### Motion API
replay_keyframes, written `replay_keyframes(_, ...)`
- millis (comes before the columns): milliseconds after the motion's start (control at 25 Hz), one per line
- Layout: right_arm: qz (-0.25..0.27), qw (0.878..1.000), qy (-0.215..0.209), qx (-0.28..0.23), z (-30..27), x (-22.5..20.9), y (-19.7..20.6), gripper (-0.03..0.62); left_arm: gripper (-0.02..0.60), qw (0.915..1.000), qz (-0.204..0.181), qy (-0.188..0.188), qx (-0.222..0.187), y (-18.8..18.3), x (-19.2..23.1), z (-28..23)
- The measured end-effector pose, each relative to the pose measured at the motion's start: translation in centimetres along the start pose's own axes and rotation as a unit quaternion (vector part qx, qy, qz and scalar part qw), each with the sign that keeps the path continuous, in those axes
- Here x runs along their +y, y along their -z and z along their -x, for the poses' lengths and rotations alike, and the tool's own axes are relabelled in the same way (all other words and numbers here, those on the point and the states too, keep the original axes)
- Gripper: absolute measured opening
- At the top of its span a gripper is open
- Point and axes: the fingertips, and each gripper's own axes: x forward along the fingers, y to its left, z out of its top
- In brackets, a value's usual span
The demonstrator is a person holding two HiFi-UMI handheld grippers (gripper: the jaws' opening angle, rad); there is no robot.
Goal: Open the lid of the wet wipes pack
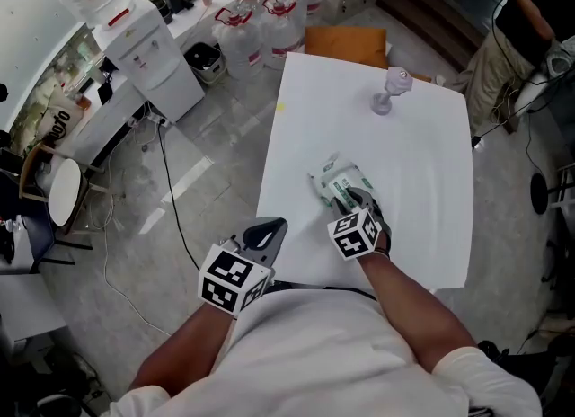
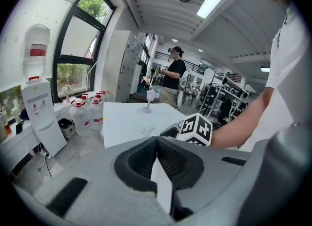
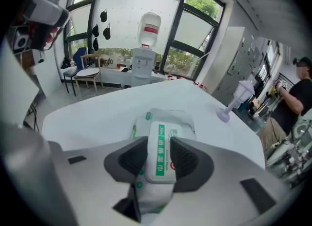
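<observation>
The wet wipes pack (image 1: 334,180), white with green print, lies flat on the white table (image 1: 422,181) near its front edge. My right gripper (image 1: 361,199) is down on the pack's near end. In the right gripper view the pack (image 3: 168,122) runs away from me. Its white lid with a green stripe (image 3: 162,158) lies shut between the two dark pads of the right gripper (image 3: 158,143), which stands open close along the lid's sides. My left gripper (image 1: 268,228) hangs off the table's front left corner, jaws together with nothing in them (image 2: 157,140).
A clear stemmed glass (image 1: 392,90) stands at the table's far side. On the floor to the left are a water dispenser (image 1: 148,47) and several water jugs (image 1: 260,29). An orange seat (image 1: 346,45) sits behind the table. A person (image 1: 517,20) stands at the far right.
</observation>
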Motion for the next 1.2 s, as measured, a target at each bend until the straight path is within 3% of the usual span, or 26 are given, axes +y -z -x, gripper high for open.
replay_keyframes(200, -0.072, 0.997, -0.034, -0.001, 0.1, -0.4, 0.2, 0.15, 0.003, 1.0, -0.002, 0.004, 0.0, -0.1, -0.1, -0.2)
replay_keyframes(400, -0.159, 0.985, -0.072, -0.011, 0.0, -0.7, 1.0, 0.125, 0.003, 1.0, -0.004, 0.009, -0.003, -0.3, -0.3, -0.8)
replay_keyframes(760, -0.238, 0.965, -0.106, -0.022, 1.0, -1.1, 0.4, 0.076, 0.003, 0.9998, -0.006, 0.018, -0.005, -0.6, -1.0, -1.2)
replay_keyframes(880, -0.247, 0.962, -0.108, -0.03, 1.3, -1.5, 0.1, 0.057, 0.003, 0.9998, -0.007, 0.018, -0.006, -0.7, -1.1, -1.4)
replay_keyframes(1200, -0.204, 0.975, -0.074, -0.052, 2.6, -3.0, -0.5, 0.043, 0.003, 0.9997, -0.012, 0.02, -0.007, -1.0, -1.6, -1.6)
